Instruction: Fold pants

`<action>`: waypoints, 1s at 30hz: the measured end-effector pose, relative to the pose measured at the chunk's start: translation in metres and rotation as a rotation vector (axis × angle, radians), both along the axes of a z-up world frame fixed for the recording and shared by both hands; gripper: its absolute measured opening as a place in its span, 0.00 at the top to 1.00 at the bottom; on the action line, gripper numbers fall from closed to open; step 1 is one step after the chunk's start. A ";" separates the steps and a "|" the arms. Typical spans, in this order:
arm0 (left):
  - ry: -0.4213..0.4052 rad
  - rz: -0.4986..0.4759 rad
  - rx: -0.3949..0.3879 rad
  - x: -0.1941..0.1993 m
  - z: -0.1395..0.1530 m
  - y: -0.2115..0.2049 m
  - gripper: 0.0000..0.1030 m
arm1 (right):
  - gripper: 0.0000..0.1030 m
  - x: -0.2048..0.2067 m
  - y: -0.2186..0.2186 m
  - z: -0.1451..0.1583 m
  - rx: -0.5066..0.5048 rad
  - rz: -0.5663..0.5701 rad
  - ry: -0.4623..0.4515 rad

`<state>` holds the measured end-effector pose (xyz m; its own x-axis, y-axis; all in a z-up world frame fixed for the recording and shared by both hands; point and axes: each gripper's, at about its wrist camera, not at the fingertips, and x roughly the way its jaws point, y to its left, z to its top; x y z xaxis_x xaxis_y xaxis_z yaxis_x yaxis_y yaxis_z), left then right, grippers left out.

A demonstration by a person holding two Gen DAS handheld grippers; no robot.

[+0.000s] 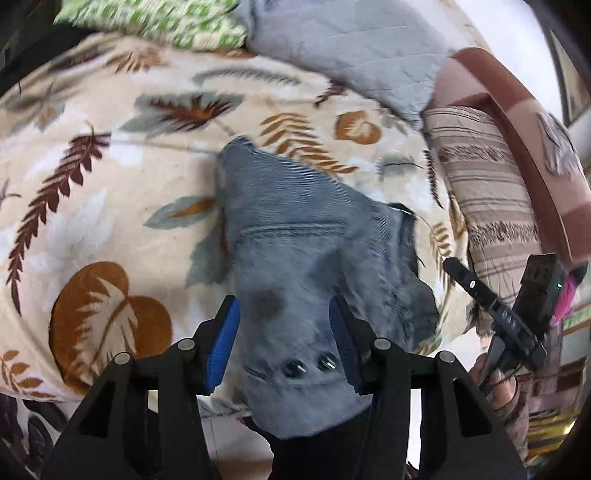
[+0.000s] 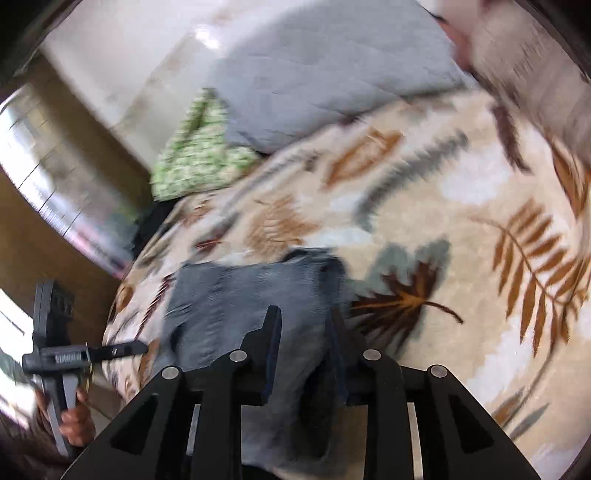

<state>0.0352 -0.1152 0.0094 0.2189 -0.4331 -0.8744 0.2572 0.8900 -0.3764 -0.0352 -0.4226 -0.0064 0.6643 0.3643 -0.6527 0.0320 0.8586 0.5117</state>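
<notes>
The pants (image 1: pixel 295 229) lie bunched on the bed (image 1: pixel 110 155). Both grippers, left (image 1: pixel 284 332) and right (image 2: pixel 303 354), stand released with denim loose between their fingers. Best regrip the waistband (image 1: pixel 295 376) evenly before folding.

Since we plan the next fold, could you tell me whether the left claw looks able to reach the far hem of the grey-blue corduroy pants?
Probably yes: the grey-blue corduroy pants stretch away from the left claw across the leaf-print blanket, with nothing lying over the far hem.

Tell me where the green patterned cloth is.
In the left wrist view the green patterned cloth lies at the top left, on the far edge of the leaf-print blanket, beside the grey quilt.
</notes>
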 end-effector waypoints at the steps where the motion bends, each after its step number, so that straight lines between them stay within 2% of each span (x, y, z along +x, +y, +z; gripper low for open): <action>1: -0.013 -0.011 0.006 -0.004 0.000 -0.004 0.52 | 0.73 -0.006 0.010 0.006 -0.026 0.034 -0.022; 3: -0.010 -0.029 0.025 -0.010 -0.007 -0.012 0.52 | 0.75 -0.017 0.037 0.007 -0.102 0.103 -0.041; 6: 0.015 -0.042 0.084 -0.017 -0.031 -0.018 0.51 | 0.77 -0.021 0.054 -0.010 -0.168 0.135 -0.005; 8: -0.007 -0.049 0.104 -0.021 -0.038 -0.021 0.44 | 0.81 -0.022 0.056 -0.025 -0.196 0.130 0.020; 9: -0.022 -0.051 0.117 -0.020 -0.043 -0.021 0.35 | 0.81 -0.024 0.053 -0.033 -0.198 0.129 0.033; 11: 0.004 -0.044 0.105 -0.016 -0.056 -0.019 0.31 | 0.81 -0.026 0.051 -0.048 -0.203 0.130 0.043; 12: 0.024 -0.032 0.092 -0.014 -0.062 -0.017 0.26 | 0.81 -0.028 0.049 -0.054 -0.204 0.131 0.039; 13: 0.044 -0.010 0.079 -0.011 -0.068 -0.013 0.17 | 0.81 -0.029 0.046 -0.059 -0.178 0.119 0.033; 14: 0.054 0.005 0.073 -0.009 -0.072 -0.010 0.13 | 0.81 -0.029 0.042 -0.061 -0.152 0.108 0.025; 18: 0.016 -0.021 0.085 -0.009 -0.073 -0.013 0.11 | 0.81 -0.033 0.037 -0.067 -0.109 0.091 -0.013; 23: 0.033 -0.008 0.083 -0.009 -0.070 -0.012 0.12 | 0.80 -0.033 0.037 -0.066 -0.087 0.068 -0.008; 27: 0.023 -0.011 0.090 -0.011 -0.060 -0.010 0.14 | 0.75 -0.027 0.041 -0.055 -0.089 0.066 0.043; 29: 0.019 -0.011 0.088 -0.011 -0.053 -0.009 0.15 | 0.67 -0.026 0.044 -0.046 -0.093 0.078 0.048; 30: 0.007 -0.009 0.085 -0.010 -0.046 -0.008 0.16 | 0.66 -0.026 0.045 -0.042 -0.096 0.082 0.043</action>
<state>0.0248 -0.1230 -0.0366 0.2087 -0.3589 -0.9098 0.2629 0.9166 -0.3013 -0.0613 -0.3778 -0.0483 0.6052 0.3508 -0.7147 -0.0204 0.9042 0.4266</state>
